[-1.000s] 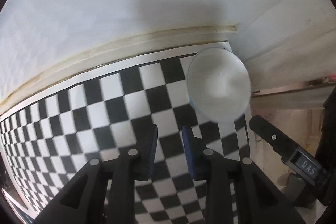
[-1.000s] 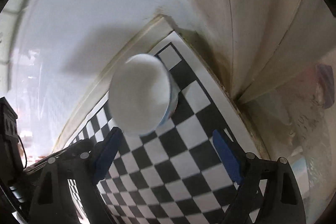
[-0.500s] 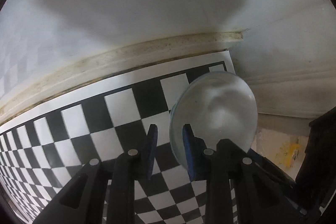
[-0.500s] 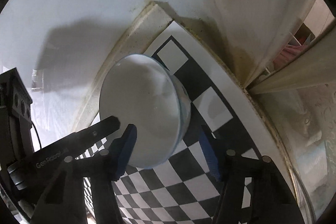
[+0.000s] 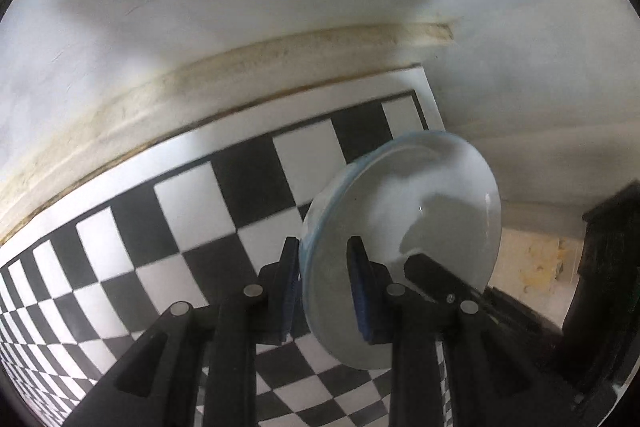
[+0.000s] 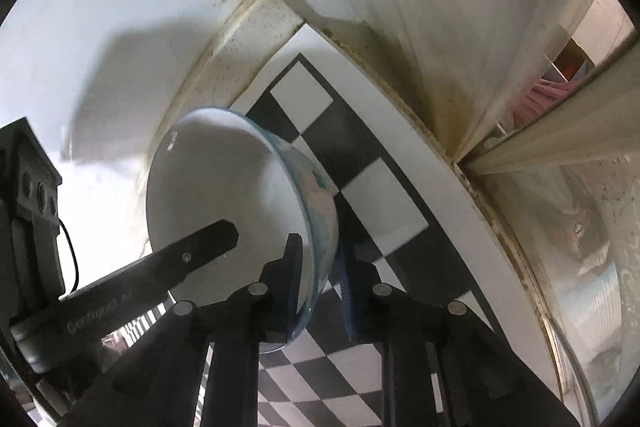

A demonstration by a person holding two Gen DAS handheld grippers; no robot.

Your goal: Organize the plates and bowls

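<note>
A white bowl (image 5: 404, 243) with a blue-patterned outside stands in the far right corner of the checkered mat. My left gripper (image 5: 322, 285) has its blue pads on either side of the bowl's left rim. My right gripper (image 6: 318, 287) has its pads on either side of the bowl's (image 6: 224, 195) right rim, one inside and one outside. Both look closed on the rim. The other gripper's black finger (image 6: 160, 267) shows inside the bowl in the right wrist view.
The black and white checkered mat (image 5: 180, 227) lies against a stained white wall (image 5: 240, 7). A second wall and a curtain (image 6: 460, 27) close the corner on the right. A dark object (image 5: 608, 267) stands off the mat's right edge.
Both grippers have moved in toward the corner and up to the bowl. The right gripper's jaws have narrowed from wide open onto the rim. The left pads now straddle the opposite rim.
</note>
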